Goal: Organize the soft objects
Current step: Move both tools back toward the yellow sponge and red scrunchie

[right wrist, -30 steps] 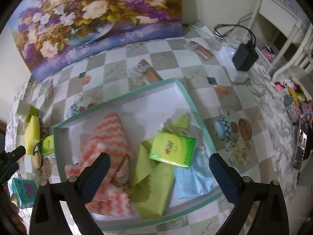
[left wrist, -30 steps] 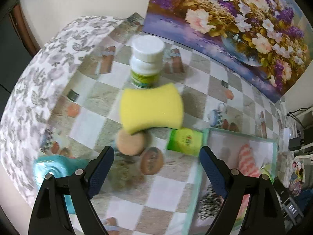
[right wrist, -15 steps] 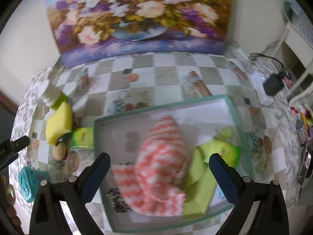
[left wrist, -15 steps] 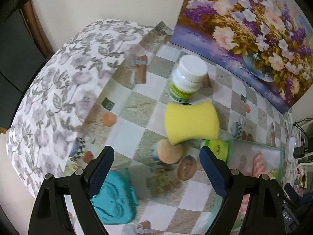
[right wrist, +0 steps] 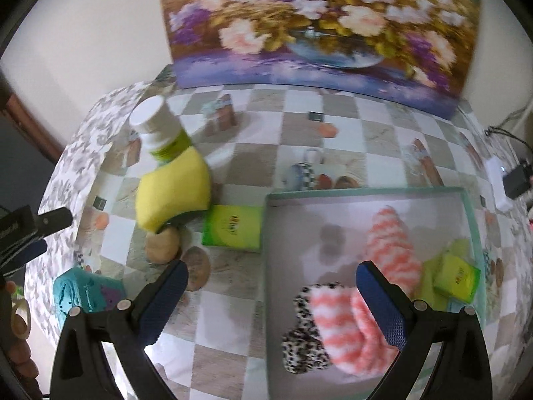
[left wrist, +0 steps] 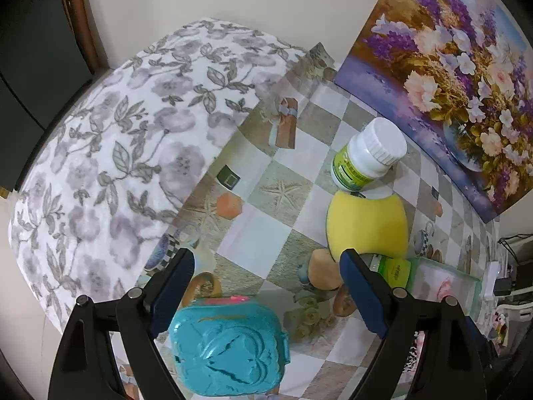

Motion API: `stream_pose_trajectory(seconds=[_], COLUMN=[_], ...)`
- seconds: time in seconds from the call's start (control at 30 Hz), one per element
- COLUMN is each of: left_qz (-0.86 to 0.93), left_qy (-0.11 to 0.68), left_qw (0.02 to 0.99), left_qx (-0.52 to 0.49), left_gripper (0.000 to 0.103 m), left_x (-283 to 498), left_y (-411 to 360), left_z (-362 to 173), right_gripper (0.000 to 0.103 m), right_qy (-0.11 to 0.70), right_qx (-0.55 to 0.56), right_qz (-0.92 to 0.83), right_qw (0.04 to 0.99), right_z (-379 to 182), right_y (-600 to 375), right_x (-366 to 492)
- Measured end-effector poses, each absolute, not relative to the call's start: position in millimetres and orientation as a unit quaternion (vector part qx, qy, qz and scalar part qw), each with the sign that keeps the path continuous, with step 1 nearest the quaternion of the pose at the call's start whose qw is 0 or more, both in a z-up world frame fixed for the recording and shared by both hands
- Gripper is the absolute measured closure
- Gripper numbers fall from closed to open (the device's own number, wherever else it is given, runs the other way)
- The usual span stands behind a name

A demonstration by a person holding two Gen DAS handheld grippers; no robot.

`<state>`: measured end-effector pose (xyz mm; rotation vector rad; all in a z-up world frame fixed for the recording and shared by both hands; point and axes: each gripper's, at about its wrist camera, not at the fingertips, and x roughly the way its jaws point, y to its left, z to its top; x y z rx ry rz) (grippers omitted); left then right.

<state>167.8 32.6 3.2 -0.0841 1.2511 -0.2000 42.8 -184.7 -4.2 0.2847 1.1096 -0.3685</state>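
Observation:
My left gripper (left wrist: 266, 283) stands open and empty above the checked tablecloth, with a teal plastic box (left wrist: 230, 343) just beneath its fingers. A yellow sponge (left wrist: 366, 223) leans against a white-capped bottle (left wrist: 369, 156) beyond the right finger. Beside the sponge lie a tan round puff (left wrist: 323, 273) and a green tissue packet (left wrist: 394, 271). My right gripper (right wrist: 271, 276) is open and empty over the left rim of the green-edged tray (right wrist: 366, 191). The tray holds pink striped socks (right wrist: 389, 243), a leopard-print cloth (right wrist: 303, 343) and another green packet (right wrist: 458, 276). The sponge (right wrist: 173, 196) and packet (right wrist: 233, 226) lie left of the tray.
A flower painting (right wrist: 316, 23) leans on the wall behind the table. A floral blanket (left wrist: 116, 153) covers the table's left end. A charger and cable (right wrist: 516, 180) sit at the far right edge. A hand (right wrist: 16, 350) shows at the lower left.
Both grippers have moved left across the table. The left one now hangs over the teal box instead of the sponge. The right one went from mid-tray to the tray's left rim.

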Motion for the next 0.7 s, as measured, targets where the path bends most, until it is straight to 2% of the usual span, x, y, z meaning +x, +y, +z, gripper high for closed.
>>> stream_pose_trajectory(seconds=[0.27,0.33,0.4,0.7], left_qz=[-0.123,-0.127,-0.13,-0.164], left_qy=[0.584,0.581,0.581,0.575], left_qw=[0.802,0.803,0.803,0.8], left_qx=[-0.034,-0.027,-0.015,0.05], left_gripper=[0.014,0.016,0.025,0.027], left_x=[166,166,167,168], left_y=[0,-7,-15,-56], left_z=[-1,-2,-3,-20], right_gripper=[0.001,0.001,0.001,0.001], right_qy=[0.514,0.507,0.504,0.501], right_qx=[0.127,0.134,0.14,0.154], right_qz=[-0.17,-0.169,-0.173,-0.164], right_qw=[0.831,0.834,0.835,0.836], right_z=[-6,-6,-8,-18], right_y=[-185,-190,-196,-212], right_x=[55,58,60,68])
